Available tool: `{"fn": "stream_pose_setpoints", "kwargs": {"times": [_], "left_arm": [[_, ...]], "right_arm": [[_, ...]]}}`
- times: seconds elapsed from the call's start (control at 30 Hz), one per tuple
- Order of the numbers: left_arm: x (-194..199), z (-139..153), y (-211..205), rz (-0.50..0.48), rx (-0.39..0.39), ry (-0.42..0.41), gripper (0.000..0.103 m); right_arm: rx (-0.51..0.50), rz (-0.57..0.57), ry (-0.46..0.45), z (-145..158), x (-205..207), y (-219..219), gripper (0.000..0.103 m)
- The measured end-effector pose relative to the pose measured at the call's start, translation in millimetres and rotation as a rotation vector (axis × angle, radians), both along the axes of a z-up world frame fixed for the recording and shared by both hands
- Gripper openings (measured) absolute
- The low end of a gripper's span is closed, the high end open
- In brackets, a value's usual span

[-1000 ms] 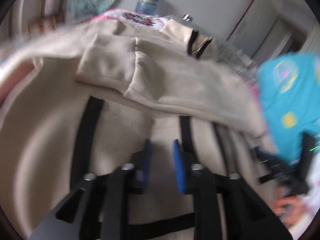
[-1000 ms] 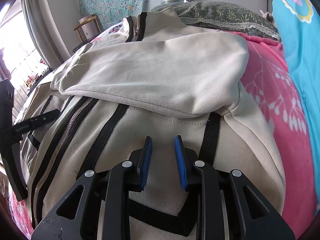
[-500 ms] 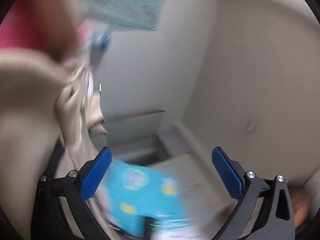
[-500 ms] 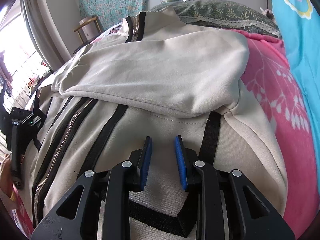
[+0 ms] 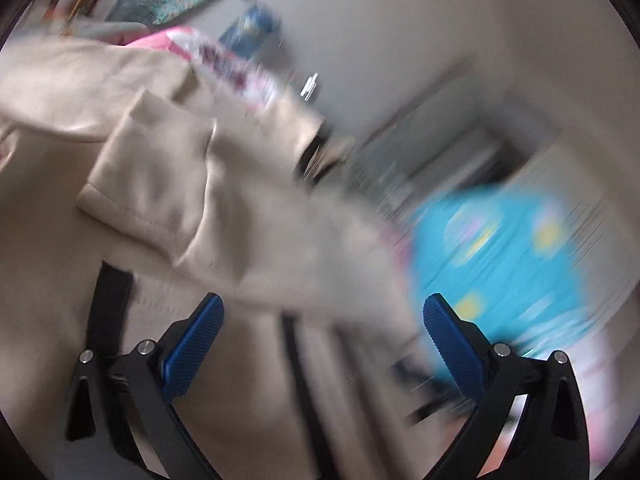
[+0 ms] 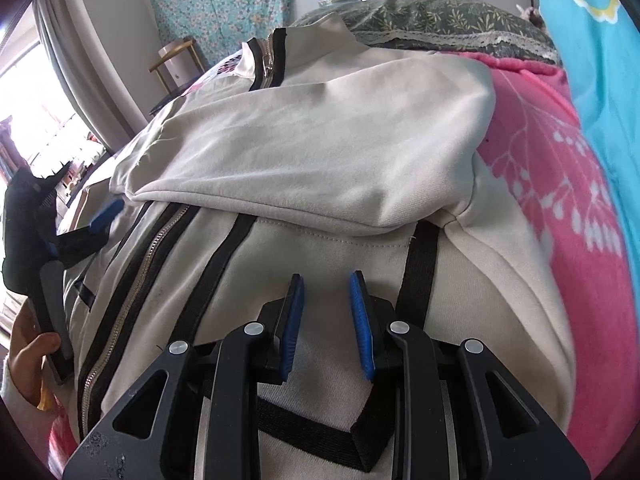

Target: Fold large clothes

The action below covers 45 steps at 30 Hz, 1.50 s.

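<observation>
The cream jacket (image 6: 320, 152) lies spread across the pink blanket (image 6: 560, 184) on the bed, collar toward the far end by the green pillow (image 6: 432, 20), one sleeve folded across its chest. The right gripper (image 6: 326, 320) points down at the lower front panel, between two black stripes, near the jacket's right edge. Its blue pads are a narrow gap apart and easing open, with only flat cloth behind the gap, nothing pinched that I can see. Over by the jacket's left edge, the left gripper (image 5: 320, 344) shows in a blurred view, jaws spread wide and empty, the folded sleeve cuff (image 5: 160, 184) lying just beyond its tips. A hand (image 6: 28, 360) grips its handle at the bed's left edge.
</observation>
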<state>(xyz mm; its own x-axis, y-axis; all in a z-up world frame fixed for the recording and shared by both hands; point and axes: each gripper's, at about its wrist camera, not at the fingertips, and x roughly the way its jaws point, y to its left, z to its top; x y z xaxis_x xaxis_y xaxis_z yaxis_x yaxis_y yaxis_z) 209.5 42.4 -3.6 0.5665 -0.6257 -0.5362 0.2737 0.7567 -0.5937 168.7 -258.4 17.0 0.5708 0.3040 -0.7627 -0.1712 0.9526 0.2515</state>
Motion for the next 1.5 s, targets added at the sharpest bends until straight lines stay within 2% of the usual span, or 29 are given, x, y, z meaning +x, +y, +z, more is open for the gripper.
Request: {"fn": "stream_pose_setpoints", "kwargs": {"times": [0.07, 0.13, 0.17, 0.23, 0.3, 0.4, 0.47, 0.53, 0.57, 0.63, 0.7, 0.83, 0.9, 0.97, 1.13, 1.27, 1.37, 1.4, 1.43, 1.5], "left_arm": [[1, -1, -24, -0.063, 0.253, 0.014, 0.099], [-3, -1, -54, -0.086, 0.488, -0.012, 0.099], [-4, -2, -67, -0.088, 0.581, -0.022, 0.099], [-10, -5, -79, -0.07, 0.668, -0.052, 0.099], [-9, -7, -79, -0.068, 0.658, -0.054, 0.099], [-9, -7, -70, -0.06, 0.636, -0.036, 0.099], [2, -7, -76, -0.053, 0.649, -0.035, 0.099], [1, -5, -75, -0.043, 0.649, -0.038, 0.099], [0, -2, -75, -0.047, 0.647, -0.028, 0.099], [-8, 1, -67, -0.081, 0.655, 0.02, 0.099], [-19, 2, -57, -0.081, 0.66, 0.038, 0.099], [-60, 1, -42, -0.051, 0.724, 0.003, 0.099], [-77, 1, -36, -0.017, 0.732, -0.008, 0.099], [-83, 1, -31, 0.001, 0.713, -0.018, 0.099], [-80, -4, -37, 0.04, 0.726, -0.02, 0.1], [-87, -2, -41, 0.099, 0.743, 0.008, 0.099], [-99, 0, -42, 0.166, 0.752, 0.062, 0.099], [-105, -1, -41, 0.196, 0.738, 0.062, 0.099], [-113, -3, -40, 0.227, 0.729, 0.02, 0.099], [-117, -8, -42, 0.242, 0.74, -0.014, 0.099]], "right_arm": [[-0.021, 0.0, -0.041, 9, -3, 5, 0.038], [-0.065, -0.009, -0.096, 21, -2, 10, 0.038], [-0.084, -0.021, -0.121, 29, -1, 12, 0.038], [-0.112, -0.043, -0.164, 45, 9, 13, 0.038], [-0.125, -0.055, -0.179, 57, 24, 13, 0.038], [-0.115, -0.015, -0.142, 62, 70, 29, 0.038], [-0.081, 0.012, -0.097, 47, 92, 41, 0.038], [-0.067, 0.014, 0.024, 10, 112, 49, 0.038], [-0.059, 0.002, 0.045, -7, 113, 50, 0.038], [-0.061, -0.004, -0.006, -6, 103, 50, 0.038], [-0.073, -0.006, -0.006, -4, 96, 51, 0.038], [-0.106, 0.002, -0.021, -4, 86, 54, 0.038], [-0.114, 0.003, -0.017, -3, 84, 54, 0.038], [-0.123, 0.004, -0.014, -2, 81, 54, 0.038], [-0.162, -0.013, 0.01, 2, 64, 57, 0.038], [-0.169, -0.012, 0.027, 9, 34, 56, 0.038], [-0.184, 0.006, 0.05, 7, 1, 56, 0.041], [-0.184, 0.013, 0.032, 5, -14, 55, 0.041], [-0.188, 0.019, 0.016, 5, -24, 55, 0.041], [-0.191, 0.028, -0.008, 5, -42, 56, 0.041]]}}
